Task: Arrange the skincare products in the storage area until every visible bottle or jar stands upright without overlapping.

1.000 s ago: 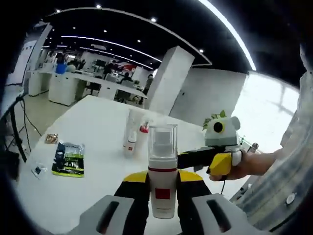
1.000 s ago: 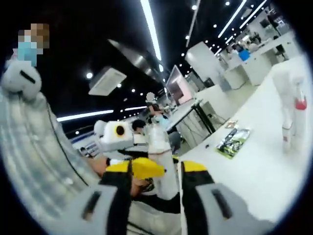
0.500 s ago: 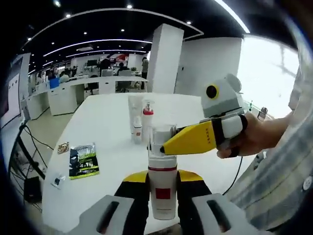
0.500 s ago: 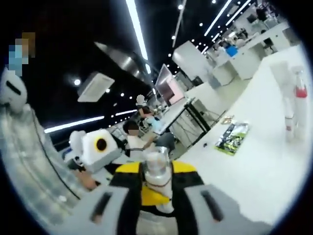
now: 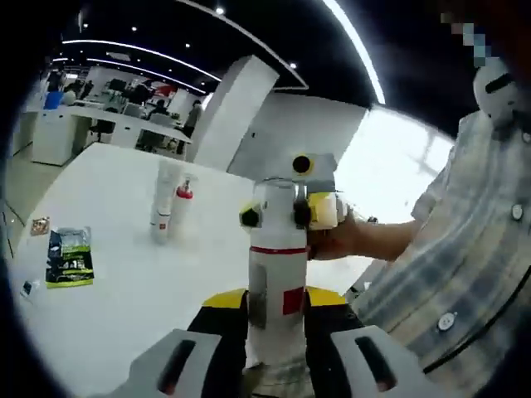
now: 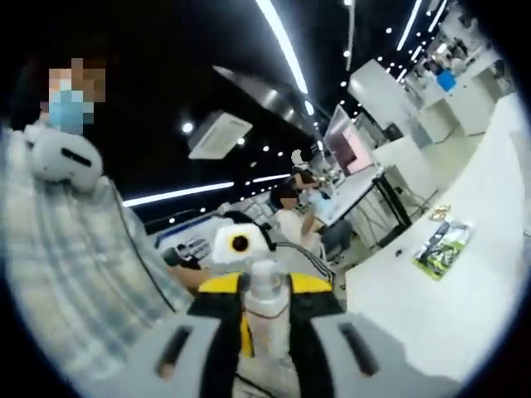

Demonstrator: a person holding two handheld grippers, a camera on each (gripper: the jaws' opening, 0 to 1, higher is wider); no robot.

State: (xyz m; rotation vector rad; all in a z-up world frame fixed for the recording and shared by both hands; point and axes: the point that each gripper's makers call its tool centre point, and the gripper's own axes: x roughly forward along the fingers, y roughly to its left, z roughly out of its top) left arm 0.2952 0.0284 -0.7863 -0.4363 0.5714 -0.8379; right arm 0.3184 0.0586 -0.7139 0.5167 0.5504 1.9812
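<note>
The bottle (image 5: 276, 282) stands upright at frame centre, held above the table (image 5: 124, 290): left gripper (image 5: 274, 332) clamps its body, right gripper (image 6: 264, 319) pinches its cap from behind.

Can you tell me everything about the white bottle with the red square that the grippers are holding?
The pump bottle is white plastic with a red square label on its front, a thin red ring at its shoulder and a clear cap over the pump on top. It is held upright above the white table, not standing on it. The left gripper clamps its lower body between yellow-tipped jaws. The right gripper closes on the clear cap from the far side. In the right gripper view the cap end sits between that gripper's jaws.
</note>
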